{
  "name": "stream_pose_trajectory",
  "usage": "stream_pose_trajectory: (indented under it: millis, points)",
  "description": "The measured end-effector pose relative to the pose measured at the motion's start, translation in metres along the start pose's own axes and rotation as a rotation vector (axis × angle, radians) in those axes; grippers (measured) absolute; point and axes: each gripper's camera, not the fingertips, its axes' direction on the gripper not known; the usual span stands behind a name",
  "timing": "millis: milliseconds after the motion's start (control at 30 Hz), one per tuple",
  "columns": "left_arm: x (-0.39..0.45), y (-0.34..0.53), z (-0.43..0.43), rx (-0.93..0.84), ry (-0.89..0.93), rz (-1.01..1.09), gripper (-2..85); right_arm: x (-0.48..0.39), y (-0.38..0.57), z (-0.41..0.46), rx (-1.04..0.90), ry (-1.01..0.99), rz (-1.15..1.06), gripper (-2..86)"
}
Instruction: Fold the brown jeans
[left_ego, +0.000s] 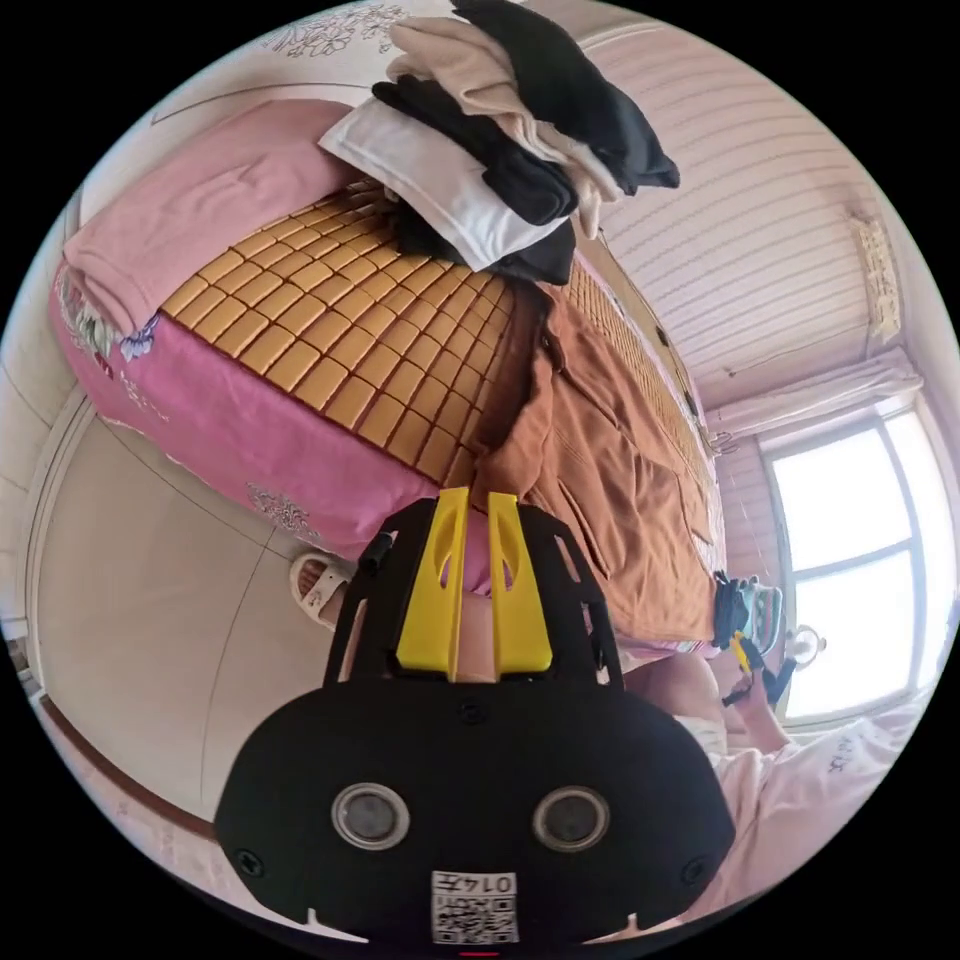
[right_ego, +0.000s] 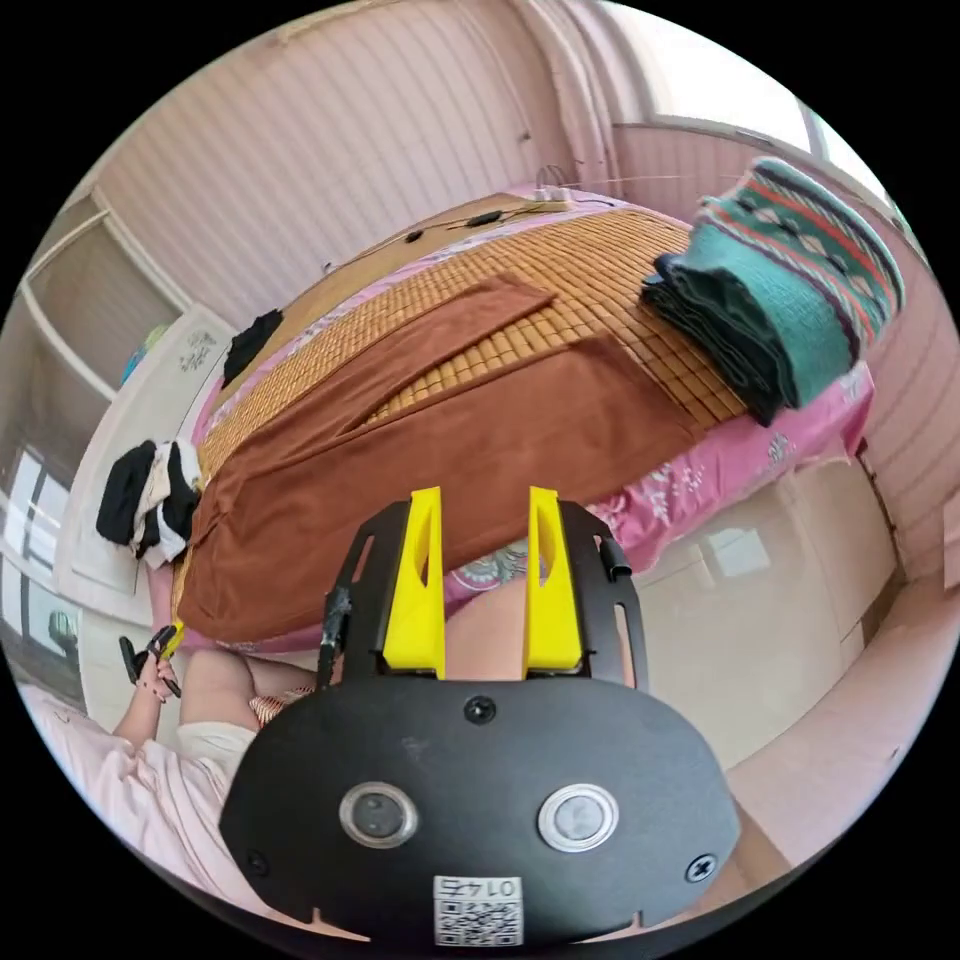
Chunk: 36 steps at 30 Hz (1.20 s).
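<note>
Currently, left gripper view: yellow-jawed left gripper (left_ego: 474, 530) nearly closed, gripping nothing, off the bed edge; brown cotton jeans (left_ego: 610, 470) flat on woven bamboo mat (left_ego: 330, 320), ready for folding. Right gripper view: right gripper (right_ego: 484, 530) released, empty, hovering before the jeans (right_ego: 440, 450), legs splayed.

The brown jeans (right_ego: 440, 450) are spread flat on the bed (right_ego: 600, 270). The right gripper (right_ego: 485, 510) is held apart before them, jaws parted, nothing gripped.
</note>
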Motion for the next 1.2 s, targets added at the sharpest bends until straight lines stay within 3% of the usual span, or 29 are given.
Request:
stream_pose_trajectory:
  millis: [67,267,367,533,700,833,1033,1200]
  points:
    - [-0.003,-0.005,0.003,-0.012,-0.024,-0.080,7.9,0.051,0.016,-0.011,0.026,0.012,0.132,13.6]
    - [0.000,-0.015,-0.010,-0.025,-0.029,-0.135,10.0,0.122,0.023,-0.019,0.003,0.007,0.224,14.9]
    - [-0.003,-0.015,-0.015,-0.012,-0.001,-0.180,10.5,0.152,0.018,-0.017,0.008,-0.086,0.310,14.1]
    - [-0.012,-0.004,-0.009,-0.050,0.069,-0.253,12.4,0.173,-0.003,-0.007,-0.068,-0.077,0.266,13.4]
    - [-0.014,-0.006,-0.009,0.042,0.200,-0.317,12.7,0.188,-0.018,-0.004,-0.015,-0.102,0.277,12.4]
    - [-0.007,-0.013,0.014,-0.014,0.139,-0.298,12.9,0.194,-0.026,-0.002,-0.011,-0.052,0.265,9.7]
    - [-0.006,-0.015,0.010,-0.038,0.094,-0.329,7.4,0.200,-0.029,-0.013,-0.055,-0.003,0.228,5.2]
    - [-0.003,-0.006,-0.004,0.006,0.205,-0.307,0.1,0.202,-0.029,-0.039,0.000,-0.072,0.187,1.9]
